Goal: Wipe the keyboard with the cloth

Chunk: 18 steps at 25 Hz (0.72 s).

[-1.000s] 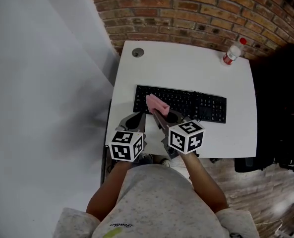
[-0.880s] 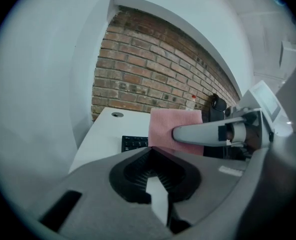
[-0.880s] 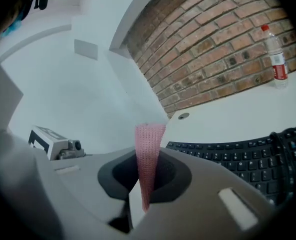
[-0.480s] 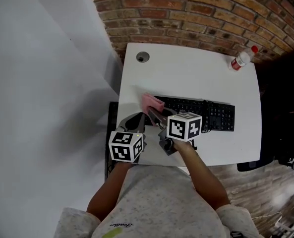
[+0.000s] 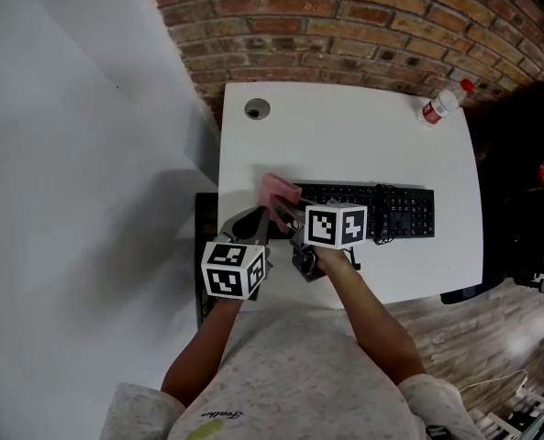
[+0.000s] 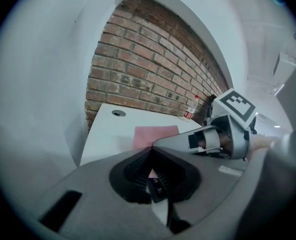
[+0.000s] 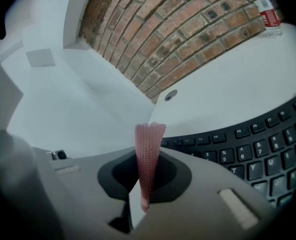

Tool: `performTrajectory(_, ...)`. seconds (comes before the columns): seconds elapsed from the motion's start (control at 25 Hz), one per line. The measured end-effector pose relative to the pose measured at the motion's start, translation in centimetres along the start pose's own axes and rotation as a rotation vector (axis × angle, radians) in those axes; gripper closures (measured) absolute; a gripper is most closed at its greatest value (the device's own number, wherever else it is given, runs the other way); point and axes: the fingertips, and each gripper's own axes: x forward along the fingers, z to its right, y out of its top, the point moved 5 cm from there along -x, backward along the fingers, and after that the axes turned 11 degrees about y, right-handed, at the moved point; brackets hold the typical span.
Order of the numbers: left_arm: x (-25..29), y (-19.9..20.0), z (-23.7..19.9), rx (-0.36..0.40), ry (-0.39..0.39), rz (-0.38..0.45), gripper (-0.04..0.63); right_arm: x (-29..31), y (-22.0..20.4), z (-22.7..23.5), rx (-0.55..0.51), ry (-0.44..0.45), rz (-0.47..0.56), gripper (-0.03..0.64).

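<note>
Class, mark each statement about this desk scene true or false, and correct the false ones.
1. The right gripper is shut on the pink cloth. True.
2. The cloth is at the keyboard's right end. False: it is at the left end of the keyboard.
3. A bottle is near the far right corner of the table. True.
4. The left gripper grips the bottle. False: its fingers are together on nothing.

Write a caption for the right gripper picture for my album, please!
Right gripper clamped on a pink knitted cloth, beside a black computer keyboard on a white table, red brick wall behind.
</note>
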Motion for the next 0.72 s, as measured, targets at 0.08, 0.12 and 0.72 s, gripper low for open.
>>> performTrajectory(0.08, 0.3, 0.1, 0.2, 0.003, -0.013, -0.005, 0.600, -0.2, 0.0, 0.3, -0.009, -0.030, 0.000, 0.592)
performTrajectory(0.12, 0.4, 0.1, 0.3, 0.002, -0.019, -0.008, 0.600, -0.4, 0.0, 0.4, -0.010, -0.040, 0.003, 0.592)
performTrajectory(0.72, 2.0, -0.4, 3.9, 0.020, -0.033, -0.017, 0.600, -4.4, 0.7, 2.6, -0.017, -0.083, 0.041, 0.592)
